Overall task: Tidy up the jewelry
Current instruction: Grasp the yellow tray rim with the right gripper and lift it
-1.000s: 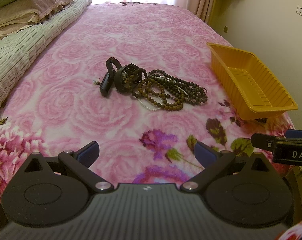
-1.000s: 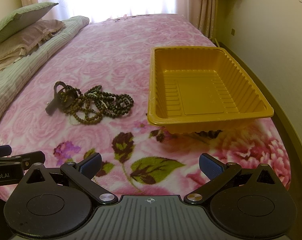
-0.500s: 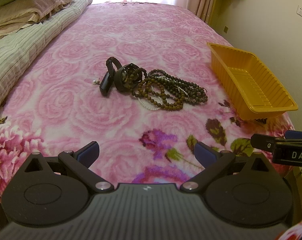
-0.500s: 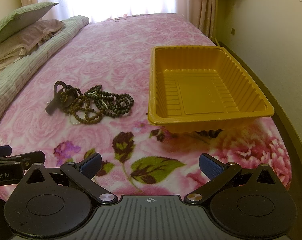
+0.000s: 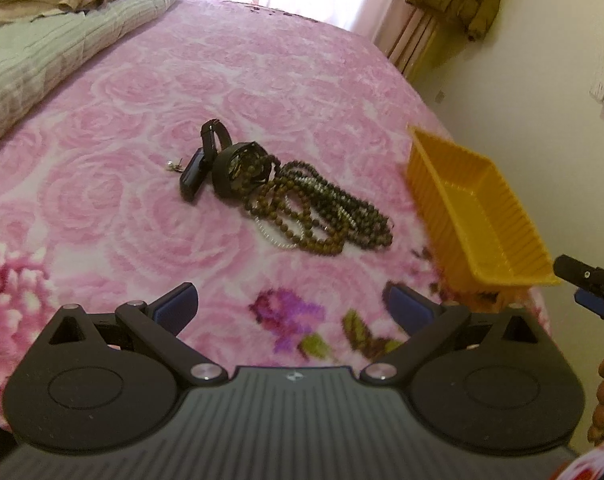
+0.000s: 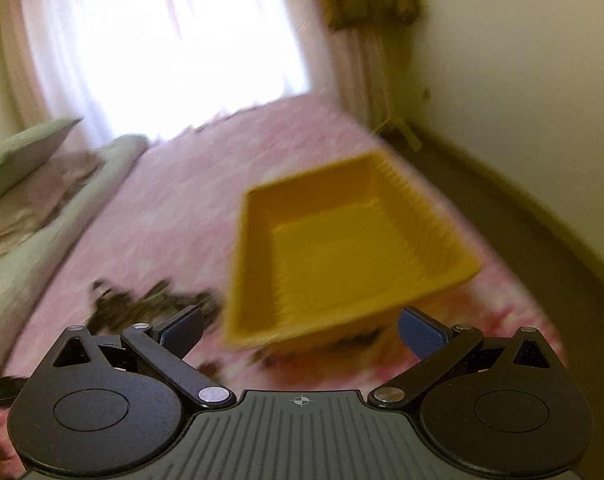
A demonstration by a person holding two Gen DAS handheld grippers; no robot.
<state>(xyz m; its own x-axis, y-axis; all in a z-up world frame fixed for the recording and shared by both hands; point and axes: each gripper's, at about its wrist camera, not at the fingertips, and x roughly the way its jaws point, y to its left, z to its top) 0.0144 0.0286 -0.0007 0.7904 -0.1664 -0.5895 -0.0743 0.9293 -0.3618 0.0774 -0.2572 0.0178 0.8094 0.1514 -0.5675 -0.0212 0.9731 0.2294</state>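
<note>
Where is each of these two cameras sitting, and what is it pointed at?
Left wrist: sits on the left gripper, looking along its open fingers at the jewelry pile on the pink bedspread.
Right wrist: sits on the right gripper, blurred, facing the yellow tray between open fingers.
Shared: tray, jewelry and bedspread show in both.

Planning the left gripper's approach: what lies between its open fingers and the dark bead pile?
Only bare pink floral bedspread, seen in the left wrist view, separates the left gripper from the pile of dark beaded necklaces.
</note>
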